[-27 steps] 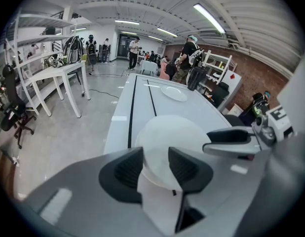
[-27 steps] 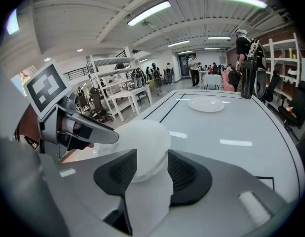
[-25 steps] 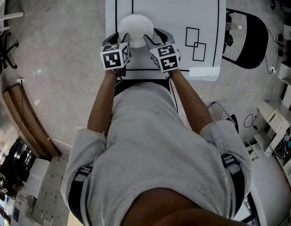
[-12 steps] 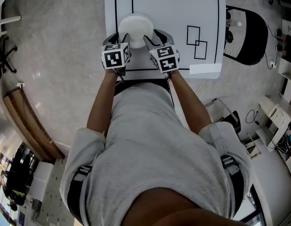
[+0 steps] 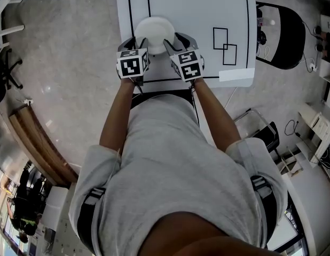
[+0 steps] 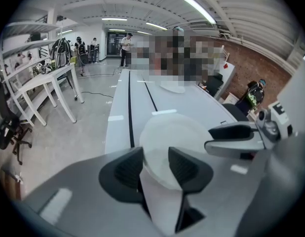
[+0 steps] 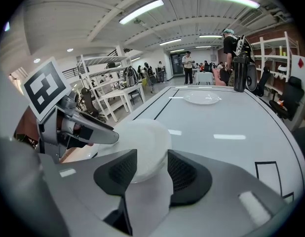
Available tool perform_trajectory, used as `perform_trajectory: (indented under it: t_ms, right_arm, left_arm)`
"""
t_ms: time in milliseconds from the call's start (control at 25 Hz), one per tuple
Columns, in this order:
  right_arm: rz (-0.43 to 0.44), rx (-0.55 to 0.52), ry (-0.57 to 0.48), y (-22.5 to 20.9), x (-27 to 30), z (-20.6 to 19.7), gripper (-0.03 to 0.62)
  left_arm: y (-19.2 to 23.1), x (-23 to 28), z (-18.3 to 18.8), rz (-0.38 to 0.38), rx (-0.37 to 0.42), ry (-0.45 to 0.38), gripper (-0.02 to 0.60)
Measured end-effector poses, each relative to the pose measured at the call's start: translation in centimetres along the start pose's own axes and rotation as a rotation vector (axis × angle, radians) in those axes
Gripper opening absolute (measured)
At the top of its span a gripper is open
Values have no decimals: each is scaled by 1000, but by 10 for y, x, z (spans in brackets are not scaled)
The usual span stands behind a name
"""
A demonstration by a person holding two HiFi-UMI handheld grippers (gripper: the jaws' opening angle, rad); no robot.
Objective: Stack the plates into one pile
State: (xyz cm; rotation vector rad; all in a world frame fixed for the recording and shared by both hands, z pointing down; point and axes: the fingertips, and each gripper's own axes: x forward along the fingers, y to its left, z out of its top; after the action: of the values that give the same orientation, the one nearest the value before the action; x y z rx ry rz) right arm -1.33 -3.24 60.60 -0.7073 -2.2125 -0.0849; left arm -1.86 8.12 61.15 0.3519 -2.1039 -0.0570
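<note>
A white plate (image 5: 153, 32) lies near the front of the white table (image 5: 207, 9), between my two grippers. My left gripper (image 5: 132, 41) is at its left rim and my right gripper (image 5: 175, 40) at its right rim. In the left gripper view the plate (image 6: 174, 139) lies just beyond the left gripper (image 6: 155, 164), its near rim in the gap between open jaws. The right gripper view shows the same: the plate (image 7: 142, 144) sits ahead of the open right gripper (image 7: 151, 169). A second white plate (image 7: 202, 98) rests at the table's far end.
Black lines and two overlapping outlined rectangles (image 5: 225, 46) mark the tabletop. A black chair (image 5: 280, 36) stands off the table's right edge. White shelving tables (image 6: 49, 90) line the room to the left. People stand far off beyond the table.
</note>
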Motion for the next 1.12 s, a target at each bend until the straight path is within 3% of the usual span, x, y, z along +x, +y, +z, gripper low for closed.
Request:
perform_trajectory:
  t_ms: [520, 880, 1120]
  right_arm:
    - [-24, 10, -4, 1, 3, -2, 202]
    - [-98, 33, -35, 2, -1, 7, 204]
    - [-194, 78, -129, 17, -15, 31, 141]
  left_arm:
    - [3, 3, 0, -12, 18, 2, 164]
    - [5, -8, 6, -88, 24, -33, 170]
    - [23, -26, 23, -133, 129, -80, 169]
